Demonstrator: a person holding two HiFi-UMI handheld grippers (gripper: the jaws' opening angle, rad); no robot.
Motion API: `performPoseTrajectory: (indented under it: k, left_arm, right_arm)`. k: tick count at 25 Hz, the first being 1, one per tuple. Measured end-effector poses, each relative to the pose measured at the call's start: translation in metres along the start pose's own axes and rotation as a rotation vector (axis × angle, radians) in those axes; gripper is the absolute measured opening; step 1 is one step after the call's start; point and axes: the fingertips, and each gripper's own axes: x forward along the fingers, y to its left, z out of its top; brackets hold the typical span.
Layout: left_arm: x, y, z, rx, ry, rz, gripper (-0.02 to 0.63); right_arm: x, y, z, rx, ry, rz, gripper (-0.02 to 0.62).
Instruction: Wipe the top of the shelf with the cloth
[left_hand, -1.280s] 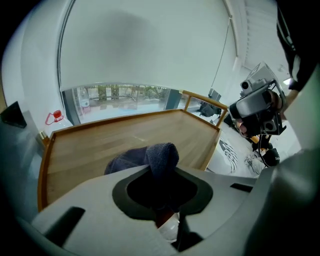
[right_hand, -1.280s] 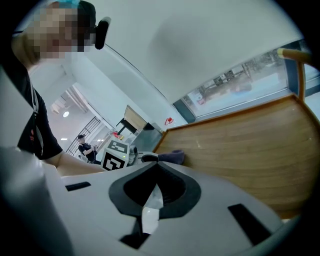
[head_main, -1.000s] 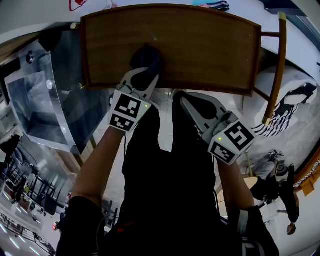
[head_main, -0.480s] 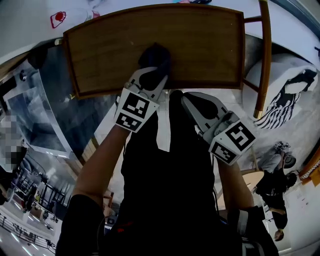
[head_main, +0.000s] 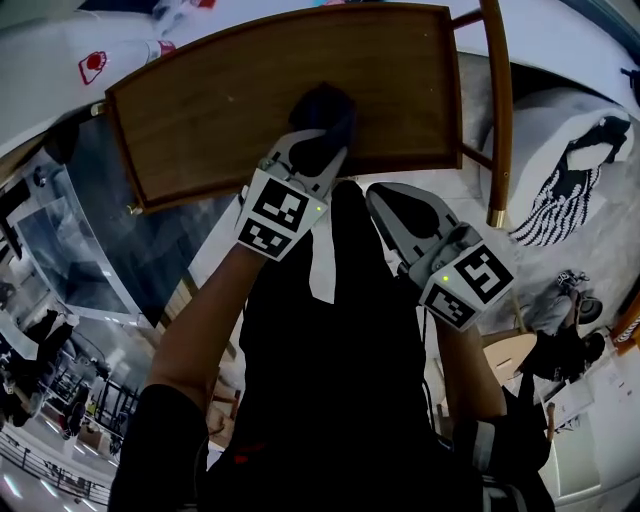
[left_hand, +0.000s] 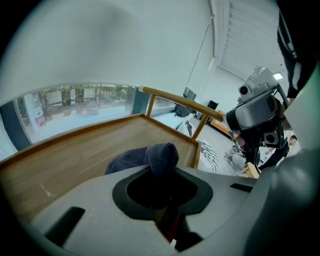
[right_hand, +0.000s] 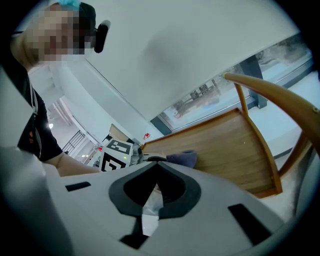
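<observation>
Your left gripper is clamped on the dark blue cloth, pressed to the wooden shelf top near its front edge and right of the middle. The longer stretch of board therefore lies to your left. Your right gripper, jaws together and empty, hangs just short of that edge.

- Bright, even daylight comes through the windows.
- Strong fisheye bending; corners fall dark.
- Nearest foreground looks soft in both gripper views.
</observation>
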Motion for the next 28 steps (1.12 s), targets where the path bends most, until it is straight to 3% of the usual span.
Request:
performPoseTrajectory:
  k: [19,28]
  left_arm:
    - [0.057,-0.055,0.042,0.085,-0.004,-0.145,0.071]
    - [0.072,-0.078,0.053,0.086,-0.017,-0.218,0.071]
  right_arm:
    - [-0.044,-0.03,-0.003,0.058,-0.075,-0.074,0.005]
    - [-0.058,-0.038,-0.003,0.068,-0.09,-0.094,0.005]
